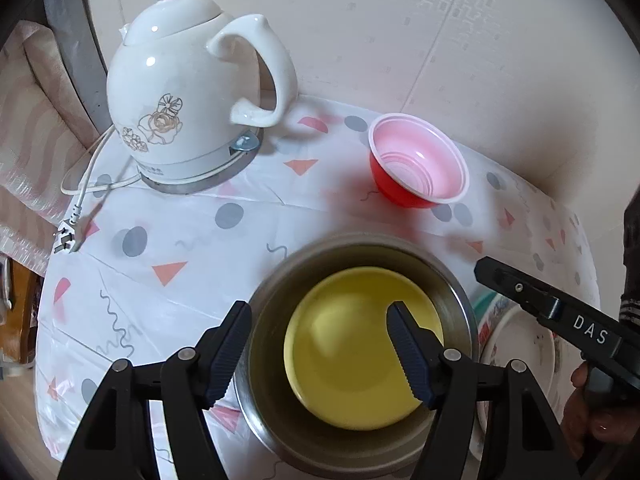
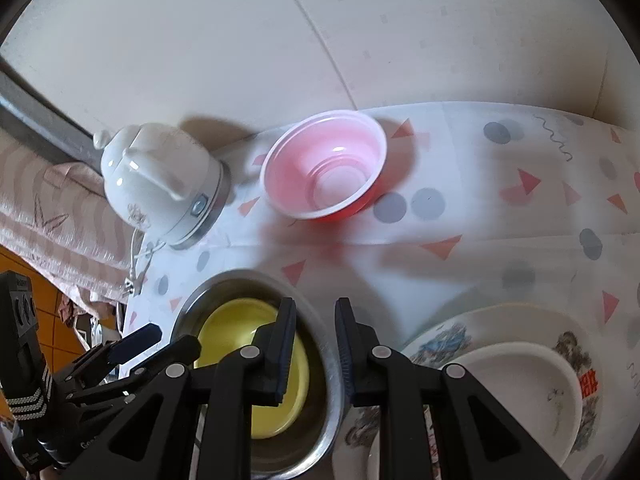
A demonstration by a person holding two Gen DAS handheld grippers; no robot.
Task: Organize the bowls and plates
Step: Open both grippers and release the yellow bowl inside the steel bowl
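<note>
A steel bowl (image 1: 264, 320) holds a yellow plate (image 1: 352, 352) at the near side of the table. My left gripper (image 1: 320, 352) is open, its fingers straddling the bowl's left rim, one outside and one over the yellow plate. My right gripper (image 2: 314, 344) is open with a narrow gap, its jaws astride the steel bowl's (image 2: 328, 364) right rim, not clamped. A red plastic bowl (image 1: 416, 164) with a pink inside stands farther back, and shows in the right wrist view (image 2: 324, 168). A small white plate (image 2: 516, 380) lies on a large patterned plate (image 2: 440, 340) at the right.
A white ceramic electric kettle (image 1: 192, 92) stands on its base at the back left, its cord and plug (image 1: 66, 236) trailing to the table's left edge. The table wears a patterned plastic cloth (image 1: 168, 240). A wall stands close behind.
</note>
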